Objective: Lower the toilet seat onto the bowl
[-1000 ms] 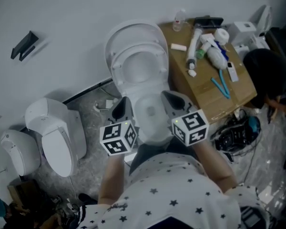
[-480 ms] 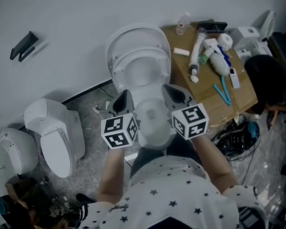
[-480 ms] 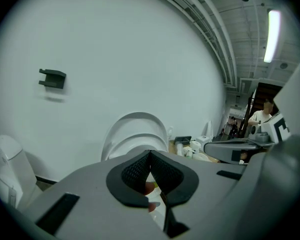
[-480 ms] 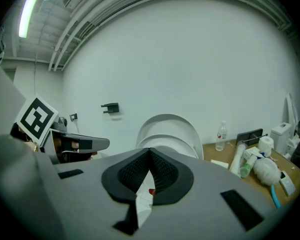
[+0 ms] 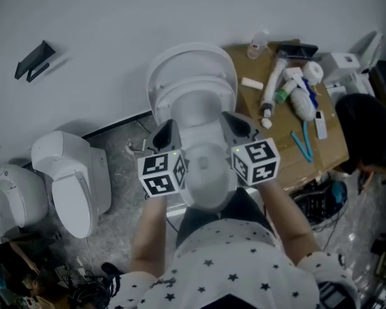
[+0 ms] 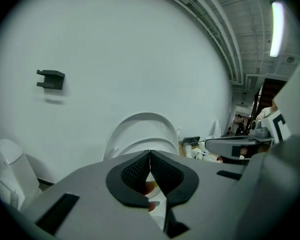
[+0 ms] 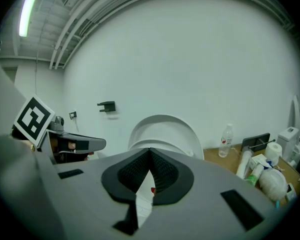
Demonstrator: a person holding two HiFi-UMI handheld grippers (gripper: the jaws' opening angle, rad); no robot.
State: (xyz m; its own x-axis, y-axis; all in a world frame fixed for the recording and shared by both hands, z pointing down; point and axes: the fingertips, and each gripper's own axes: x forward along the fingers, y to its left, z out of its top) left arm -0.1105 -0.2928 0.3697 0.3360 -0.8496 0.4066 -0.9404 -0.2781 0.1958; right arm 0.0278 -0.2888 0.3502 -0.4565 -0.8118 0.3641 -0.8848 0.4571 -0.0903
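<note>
Edging closer than a second ago to the seat [image 5: 193, 86], upright against the lid [image 5: 192, 51], with left tool [image 5: 165, 135] and right tool [image 5: 235, 126] shut tight, empty, flanking the bowl [image 5: 207, 172]. No contact yet; lowering still ahead.

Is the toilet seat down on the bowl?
No: in the head view the seat stands raised against the lid, well clear of the bowl.

White star-print shirt [image 5: 235, 262]; grey left gripper [image 5: 166, 130], right gripper [image 5: 231, 121]; black-white marker cubes [image 5: 162, 174].
</note>
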